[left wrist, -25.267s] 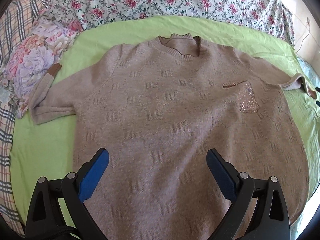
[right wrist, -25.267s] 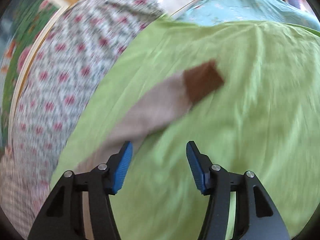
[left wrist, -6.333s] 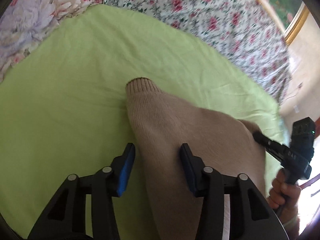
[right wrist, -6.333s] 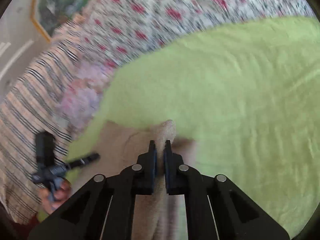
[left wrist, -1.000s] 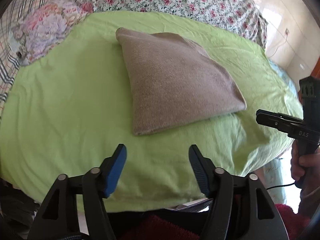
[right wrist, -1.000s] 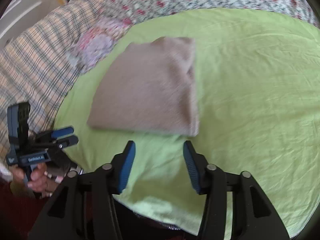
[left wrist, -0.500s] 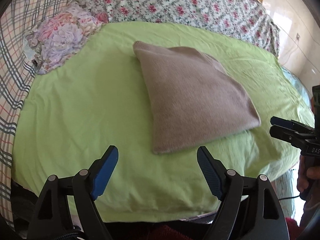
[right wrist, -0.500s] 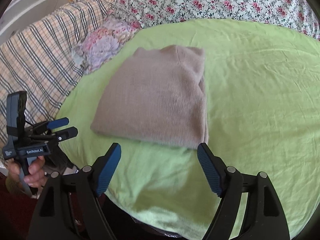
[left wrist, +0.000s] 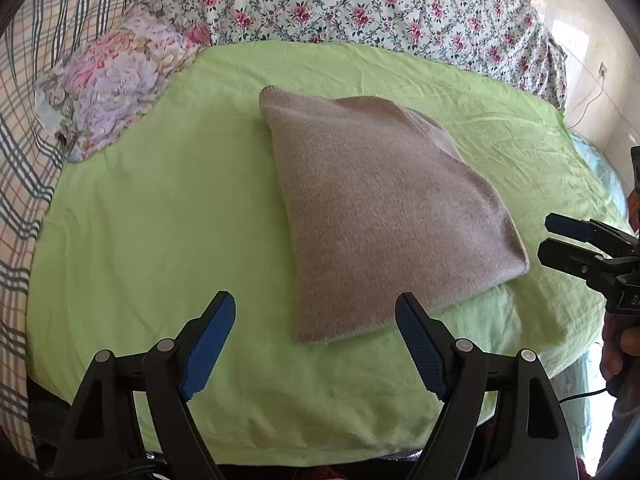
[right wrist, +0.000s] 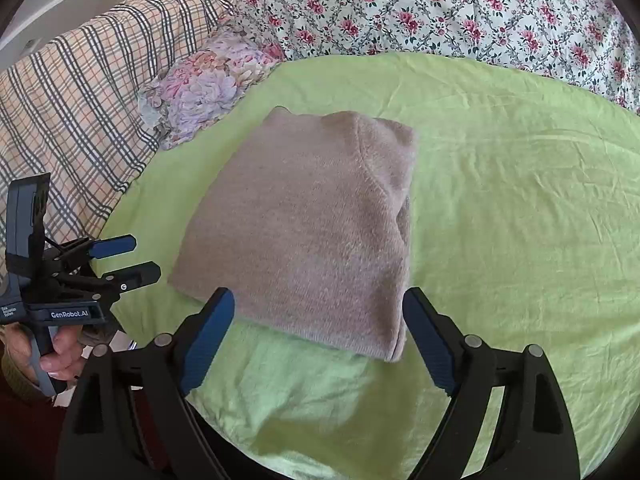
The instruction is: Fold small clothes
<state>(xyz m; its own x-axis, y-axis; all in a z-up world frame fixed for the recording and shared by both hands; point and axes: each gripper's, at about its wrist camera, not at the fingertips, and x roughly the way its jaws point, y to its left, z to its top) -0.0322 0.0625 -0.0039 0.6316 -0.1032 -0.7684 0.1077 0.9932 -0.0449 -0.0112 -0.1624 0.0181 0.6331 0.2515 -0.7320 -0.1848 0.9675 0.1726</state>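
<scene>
One Folded Sweater on Green Sheet, Two Grippers Held Clear

Bed covering: a lime-green sheet [left wrist: 160,208] is spread flat, lightly creased, with its near edge draped over the bed's side. It is bordered at the far side by a floral quilt [left wrist: 360,0] printed with red roses on white, and at the left by a plaid blanket [right wrist: 72,104] in beige with dark lines.

Pillow: a floral pillow [left wrist: 116,80] in lilac and pink is seen at the sheet's far left corner, between plaid and quilt.

Garment: one beige knit sweater [left wrist: 380,208] is laid near the middle of the sheet, folded into a compact, roughly rectangular packet. Sleeves and neckline are tucked out of sight. The surface is fuzzy and plain. Stacked layers are shown along the near edge and right side in the right wrist view; a ribbed corner is visible at the far left end in the left wrist view.

Left gripper [left wrist: 316,344]: jaws are spread wide, nothing is held, and it is poised above the sheet's near edge, apart from the sweater.

Right gripper [right wrist: 320,340]: jaws are likewise spread wide and empty, positioned just short of the sweater's near edge.
</scene>
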